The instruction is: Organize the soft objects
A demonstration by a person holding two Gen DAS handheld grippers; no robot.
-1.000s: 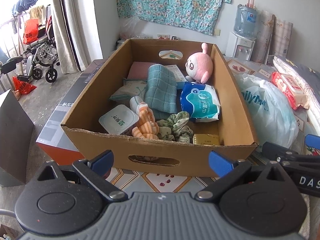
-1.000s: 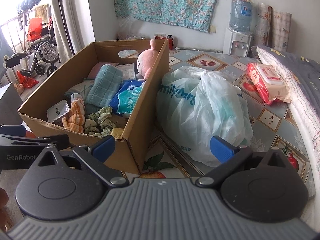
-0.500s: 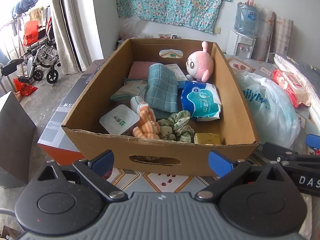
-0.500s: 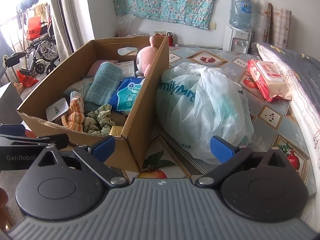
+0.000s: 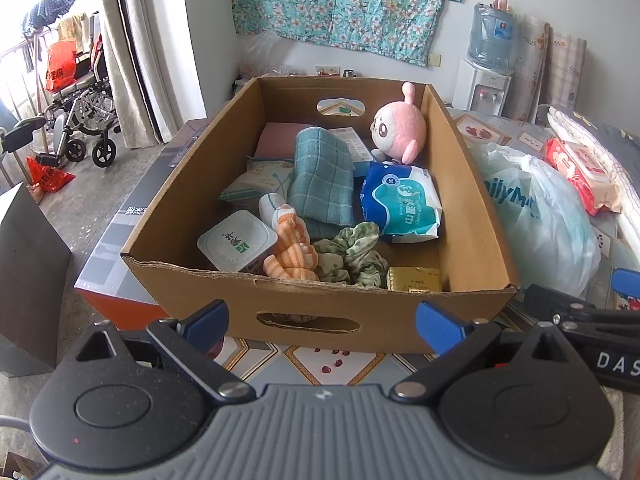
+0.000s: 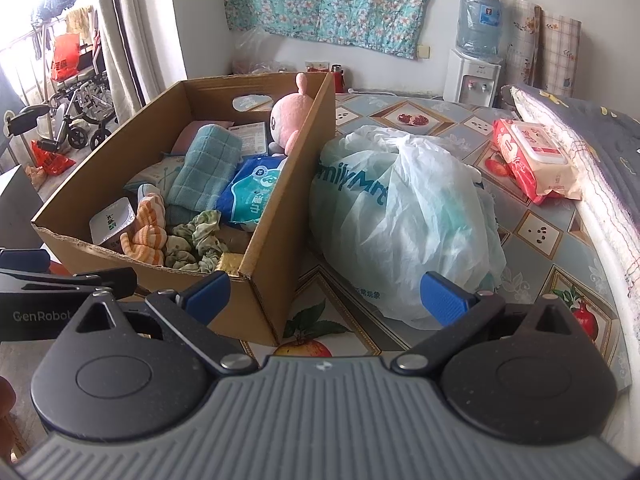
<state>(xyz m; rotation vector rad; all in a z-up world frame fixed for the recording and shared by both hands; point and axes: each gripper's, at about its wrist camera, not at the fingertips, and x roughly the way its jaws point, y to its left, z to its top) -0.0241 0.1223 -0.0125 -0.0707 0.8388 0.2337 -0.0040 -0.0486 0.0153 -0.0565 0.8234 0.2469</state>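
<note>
Both grippers' jaws released, empty; cardboard box (image 5: pixel 320 308) ahead, white plastic bag (image 6: pixel 408 216) touching its right wall

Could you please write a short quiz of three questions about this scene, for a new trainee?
1. True or false: the pink plush toy lies outside the cardboard box.
2. What lies against the box's right wall, outside it? A) white plastic bag B) wheelchair C) water dispenser
3. Fill in: both the left tool and the right tool are ____ and hold nothing.

Key: 1 false; 2 A; 3 open.
</note>
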